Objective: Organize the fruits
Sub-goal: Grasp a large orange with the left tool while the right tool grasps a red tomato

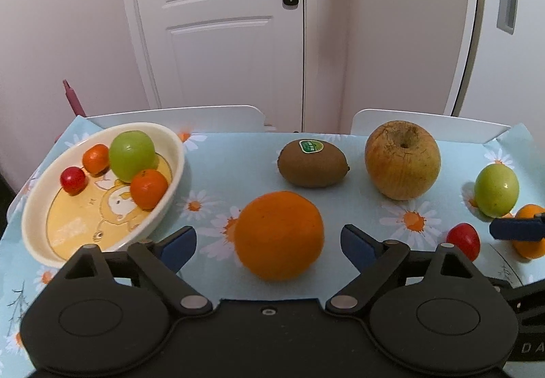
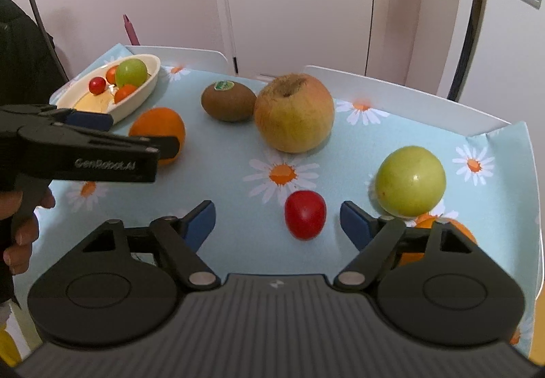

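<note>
My left gripper (image 1: 269,241) stands open around a large orange (image 1: 279,235) on the daisy tablecloth, with a gap at each blue pad. My right gripper (image 2: 277,219) is open too, and a red cherry tomato (image 2: 305,214) lies between its jaws, nearer the right pad. A green fruit (image 2: 410,180) and a small orange (image 2: 453,231), half hidden by the finger, sit just right of it. A kiwi (image 1: 311,163) and a russet apple (image 1: 402,160) lie further back. The cream bowl (image 1: 180,153) at the left holds a green fruit, two small oranges and a cherry tomato.
Two white chair backs (image 1: 190,115) stand against the table's far edge, with a white door (image 1: 221,20) behind. The tablecloth's right edge (image 2: 534,194) runs close to the green fruit. A hand (image 2: 24,235) grips the left gripper's handle at the near left.
</note>
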Motion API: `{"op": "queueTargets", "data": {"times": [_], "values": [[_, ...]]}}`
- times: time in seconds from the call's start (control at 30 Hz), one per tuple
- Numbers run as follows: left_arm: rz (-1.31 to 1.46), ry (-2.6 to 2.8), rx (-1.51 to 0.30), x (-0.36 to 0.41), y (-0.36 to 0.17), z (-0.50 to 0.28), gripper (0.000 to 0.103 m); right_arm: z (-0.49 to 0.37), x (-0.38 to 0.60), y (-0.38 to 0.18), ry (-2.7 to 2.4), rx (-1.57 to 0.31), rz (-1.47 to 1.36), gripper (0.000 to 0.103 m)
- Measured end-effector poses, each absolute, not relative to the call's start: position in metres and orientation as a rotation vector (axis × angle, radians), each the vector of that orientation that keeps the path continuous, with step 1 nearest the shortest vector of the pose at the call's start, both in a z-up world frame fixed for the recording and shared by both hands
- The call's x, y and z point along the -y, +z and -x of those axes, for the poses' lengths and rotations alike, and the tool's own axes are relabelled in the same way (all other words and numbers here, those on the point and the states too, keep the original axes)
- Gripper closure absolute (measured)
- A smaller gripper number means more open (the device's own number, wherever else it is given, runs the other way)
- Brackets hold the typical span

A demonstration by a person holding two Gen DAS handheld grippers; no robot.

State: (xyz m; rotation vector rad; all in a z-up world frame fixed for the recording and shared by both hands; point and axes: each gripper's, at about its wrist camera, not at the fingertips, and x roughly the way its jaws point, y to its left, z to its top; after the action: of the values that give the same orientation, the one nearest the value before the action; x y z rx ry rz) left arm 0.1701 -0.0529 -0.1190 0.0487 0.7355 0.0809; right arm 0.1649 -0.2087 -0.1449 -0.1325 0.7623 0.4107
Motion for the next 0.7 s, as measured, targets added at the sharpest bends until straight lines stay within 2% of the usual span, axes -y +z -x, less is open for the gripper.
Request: {"op": "queueTargets", "data": {"times": [0.07, 0.13, 0.2, 0.23, 0.33, 0.7], "values": [[-0.059, 0.084, -0.738, 0.055, -0.123, -0.173, 0.015, -0.166, 0.21, -0.147, 0.41, -0.761, 0.126, 0.02], [-0.06, 0.092, -0.742, 0.056, -0.126, -0.176, 0.021, -0.167, 0.21, -0.148, 0.406, -0.755, 0.132, 0.02], [-0.05, 0.095, -0.746, 0.056, -0.128, -0.177, 0.034, -0.167, 0.211, -0.148, 0.402, -0.75, 0.134, 0.021], [-0.038, 0.086, -0.743, 0.055, -0.129, -0.177, 0.037, -0.168, 0.211, -0.149, 0.402, -0.75, 0.135, 0.021], [-0.036, 0.095, -0.734, 0.057, -0.129, -0.176, 0.037, -0.17, 0.212, -0.15, 0.397, -0.752, 0.138, 0.027], [-0.069, 0.098, -0.741, 0.057, -0.127, -0.163, 0.038, -0.172, 0.214, -0.155, 0.377, -0.753, 0.136, 0.036]]}}
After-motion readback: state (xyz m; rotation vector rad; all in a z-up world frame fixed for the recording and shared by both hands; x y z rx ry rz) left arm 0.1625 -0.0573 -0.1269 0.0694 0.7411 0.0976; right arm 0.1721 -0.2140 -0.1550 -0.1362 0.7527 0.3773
